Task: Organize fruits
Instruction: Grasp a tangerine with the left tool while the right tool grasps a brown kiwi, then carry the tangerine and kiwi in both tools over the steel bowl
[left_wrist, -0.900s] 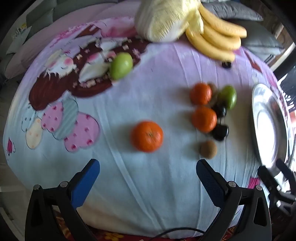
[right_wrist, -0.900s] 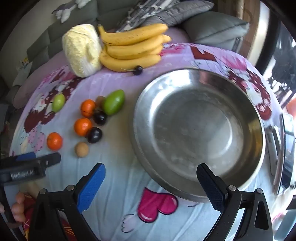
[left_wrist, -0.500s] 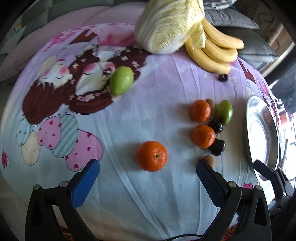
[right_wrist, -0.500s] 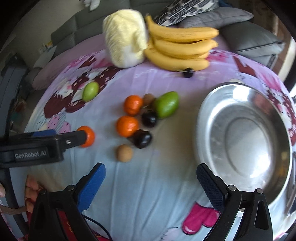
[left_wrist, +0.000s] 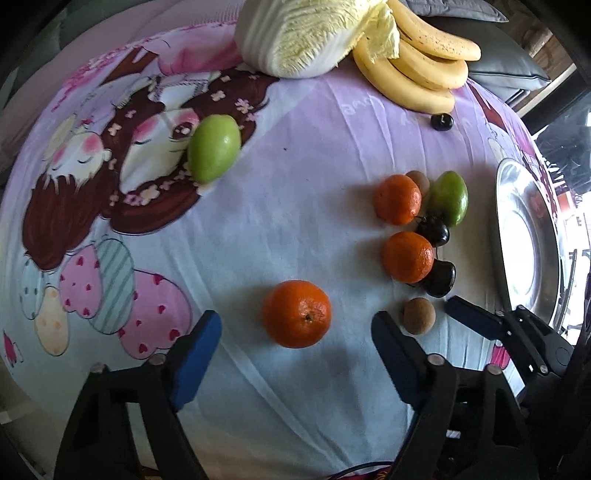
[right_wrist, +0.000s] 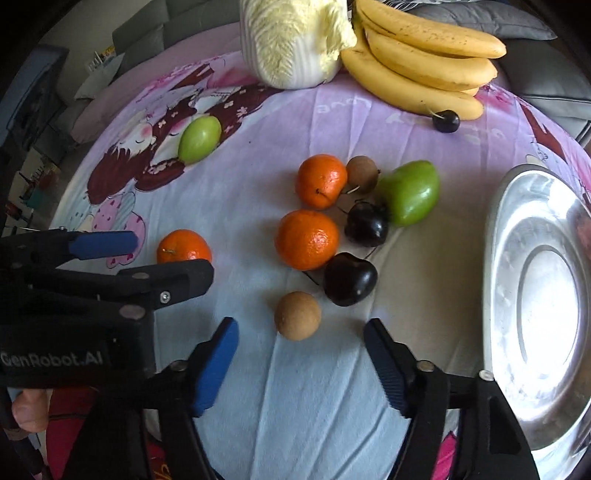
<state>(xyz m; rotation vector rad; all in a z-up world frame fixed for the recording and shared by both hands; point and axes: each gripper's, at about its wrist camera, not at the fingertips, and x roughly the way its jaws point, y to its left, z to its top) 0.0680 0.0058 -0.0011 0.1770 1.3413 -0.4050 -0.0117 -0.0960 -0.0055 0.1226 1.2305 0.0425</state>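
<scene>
My left gripper (left_wrist: 295, 343) is open, its fingers either side of a lone orange (left_wrist: 296, 313) that lies just ahead on the cloth. My right gripper (right_wrist: 300, 350) is open just short of a small brown fruit (right_wrist: 297, 320). Beyond it lie two oranges (right_wrist: 306, 239), two dark plums (right_wrist: 350, 279), a green fruit (right_wrist: 410, 192) and another brown fruit (right_wrist: 362, 174). A second green fruit (left_wrist: 213, 147) lies apart at the left. An empty steel plate (right_wrist: 535, 302) sits at the right.
A napa cabbage (right_wrist: 291, 40), a bunch of bananas (right_wrist: 424, 62) and a single dark cherry (right_wrist: 446, 121) lie at the far edge of the round table. The left gripper body (right_wrist: 74, 295) shows in the right wrist view. Grey cushions lie behind the table.
Both grippers have moved forward and lower toward the fruit. The right gripper has swung left from over the plate to the brown fruit. Both stay open.
</scene>
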